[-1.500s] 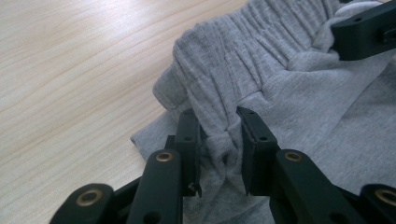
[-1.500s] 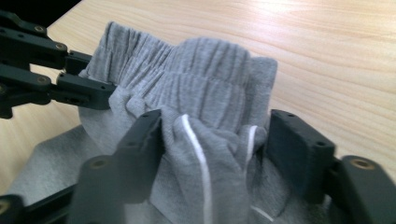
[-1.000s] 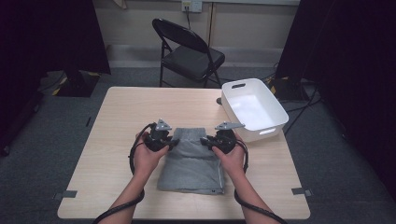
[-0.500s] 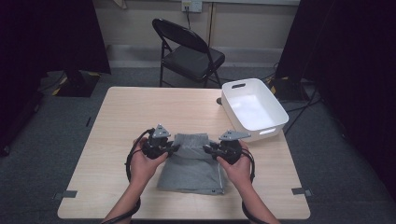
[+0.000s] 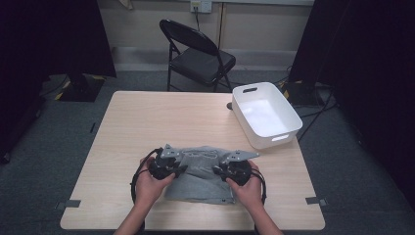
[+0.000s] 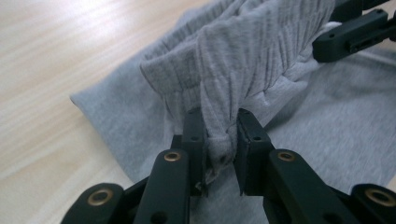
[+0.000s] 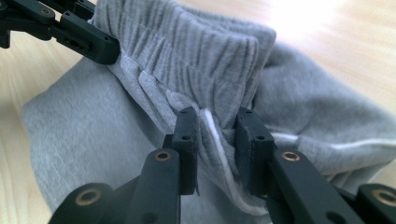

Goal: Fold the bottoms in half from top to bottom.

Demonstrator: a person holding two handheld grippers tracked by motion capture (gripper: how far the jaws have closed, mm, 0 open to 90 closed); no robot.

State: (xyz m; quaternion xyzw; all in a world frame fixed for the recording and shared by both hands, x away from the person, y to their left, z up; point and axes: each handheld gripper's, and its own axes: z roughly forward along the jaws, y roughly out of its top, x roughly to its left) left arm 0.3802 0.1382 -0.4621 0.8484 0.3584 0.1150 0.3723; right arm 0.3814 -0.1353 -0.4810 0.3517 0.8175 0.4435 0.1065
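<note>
A grey garment point(image 5: 199, 175) with a ribbed elastic waistband lies on the near half of the wooden table point(image 5: 161, 117). My left gripper point(image 5: 177, 170) is shut on the waistband's left end point(image 6: 219, 126), the fabric pinched between its jaws. My right gripper point(image 5: 220, 171) is shut on the waistband's right end point(image 7: 217, 119), where a white drawstring runs. Both hold the waistband lifted and folded back over the rest of the garment point(image 6: 336, 121). In each gripper view the other gripper's black jaws show at a top corner.
A white plastic bin point(image 5: 264, 113) stands at the table's right edge, past the garment. Behind the table is a black folding chair point(image 5: 198, 56). Bare tabletop lies to the left and beyond the garment.
Both grippers have drawn the waistband toward the near edge of the table, folding it back over the garment. My hands sit lower in the high view than one second ago.
</note>
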